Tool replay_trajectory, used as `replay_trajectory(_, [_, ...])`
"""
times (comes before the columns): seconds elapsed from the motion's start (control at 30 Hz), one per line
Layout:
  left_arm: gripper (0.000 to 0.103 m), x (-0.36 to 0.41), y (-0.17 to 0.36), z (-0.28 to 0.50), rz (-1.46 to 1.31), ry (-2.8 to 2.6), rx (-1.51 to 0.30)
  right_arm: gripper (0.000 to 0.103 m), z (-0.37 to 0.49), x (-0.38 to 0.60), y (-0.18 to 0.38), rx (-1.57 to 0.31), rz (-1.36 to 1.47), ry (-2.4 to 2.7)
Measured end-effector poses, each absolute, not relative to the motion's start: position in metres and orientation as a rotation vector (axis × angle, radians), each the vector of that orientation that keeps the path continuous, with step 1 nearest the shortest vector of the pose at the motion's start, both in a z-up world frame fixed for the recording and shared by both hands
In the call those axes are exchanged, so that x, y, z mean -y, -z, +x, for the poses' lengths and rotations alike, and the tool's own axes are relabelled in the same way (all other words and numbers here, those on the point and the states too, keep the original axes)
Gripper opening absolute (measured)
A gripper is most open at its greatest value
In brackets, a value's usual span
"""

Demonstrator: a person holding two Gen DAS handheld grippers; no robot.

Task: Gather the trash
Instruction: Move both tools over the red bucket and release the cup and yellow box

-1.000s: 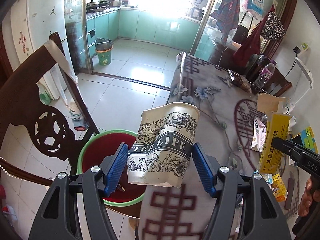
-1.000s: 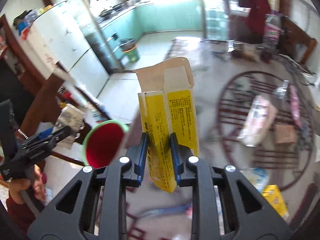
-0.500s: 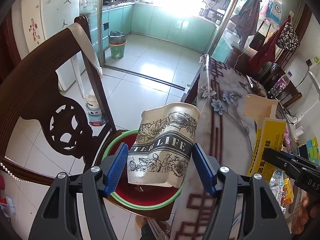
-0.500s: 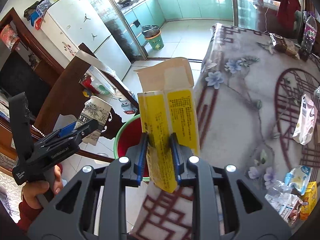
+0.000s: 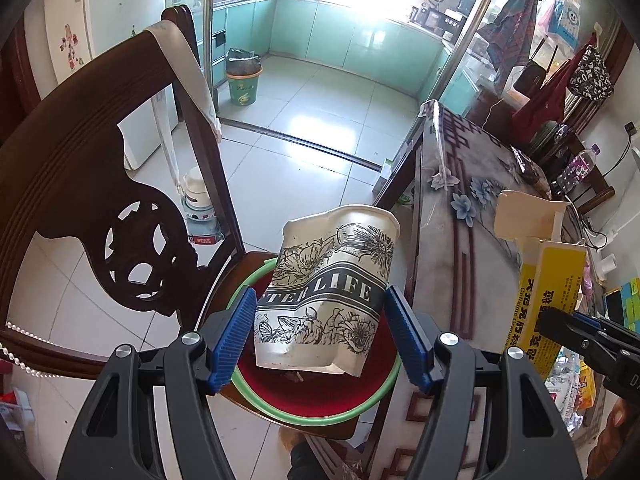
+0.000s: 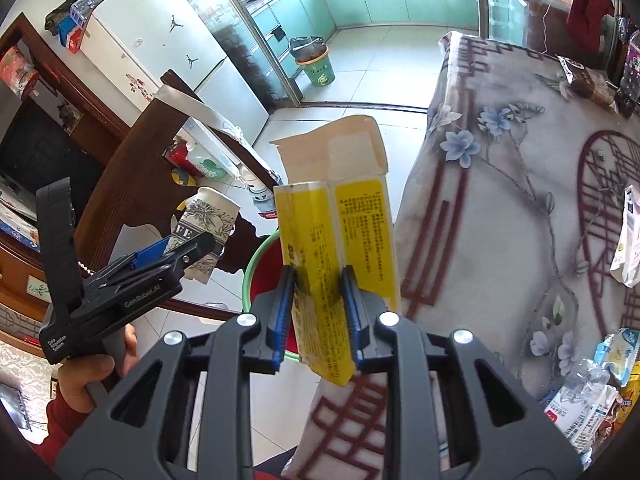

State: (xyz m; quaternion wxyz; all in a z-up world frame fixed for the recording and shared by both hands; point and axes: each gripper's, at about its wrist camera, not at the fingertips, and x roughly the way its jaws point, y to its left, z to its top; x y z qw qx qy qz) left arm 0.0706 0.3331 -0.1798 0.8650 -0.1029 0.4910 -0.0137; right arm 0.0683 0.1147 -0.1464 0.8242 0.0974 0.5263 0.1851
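My left gripper (image 5: 322, 336) is shut on a crumpled paper cup (image 5: 332, 292) with black flower print, held above a red bin with a green rim (image 5: 316, 412) that stands on a chair seat. My right gripper (image 6: 318, 316) is shut on a flattened yellow carton (image 6: 340, 248), held over the table edge just right of the bin (image 6: 260, 272). The carton (image 5: 548, 300) and right gripper (image 5: 588, 340) show at the right of the left wrist view. The cup (image 6: 204, 232) and left gripper (image 6: 176, 256) show at the left of the right wrist view.
A dark carved wooden chair back (image 5: 88, 184) rises left of the bin. The table with a flowered cloth (image 6: 500, 208) holds wrappers and packets (image 6: 592, 396) at the right. A second green bin (image 5: 242, 88) stands by the kitchen door.
Both grippers have moved left off the table toward the red bin. The cup now hangs over the bin and the carton is beside it. Both grips are unchanged.
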Motion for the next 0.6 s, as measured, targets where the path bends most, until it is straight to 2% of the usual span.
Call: replay_trajectory(0.6, [0.063, -0.337, 0.195, 0.086, -0.218, 0.034, -1.070, 0.030, 0.083, -0.127, 0.156, -1.142, 0.249, -0.419])
